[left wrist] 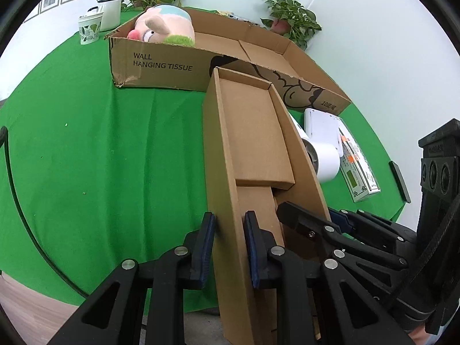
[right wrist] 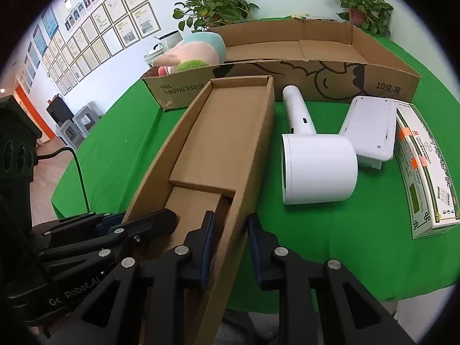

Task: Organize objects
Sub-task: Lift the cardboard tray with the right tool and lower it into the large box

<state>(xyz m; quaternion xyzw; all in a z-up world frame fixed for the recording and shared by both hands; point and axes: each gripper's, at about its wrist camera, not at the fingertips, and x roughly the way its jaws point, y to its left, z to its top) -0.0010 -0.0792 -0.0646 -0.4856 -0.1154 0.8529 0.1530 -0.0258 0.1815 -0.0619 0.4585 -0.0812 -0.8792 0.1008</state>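
Between both tongs: narrow cardboard tray [left wrist: 253,143], long axis running straight ahead toward the big tissue box [left wrist: 161,66]. Left tongs [left wrist: 230,247] clenched on its left wall, right tongs [right wrist: 228,248] clenched on its right wall. Near end overhangs the bench [left wrist: 86,143].

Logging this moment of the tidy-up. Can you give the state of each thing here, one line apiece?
Narrow box: open-topped, nothing loose inside, held at both near walls.
Left tool: shut on the box's left wall.
Right tool: shut on the box's right wall.
Big carton: open, plush toy in one end.
White dryer: lying on its side.
White device: lying tilted.
Medicine box: closed, flat.
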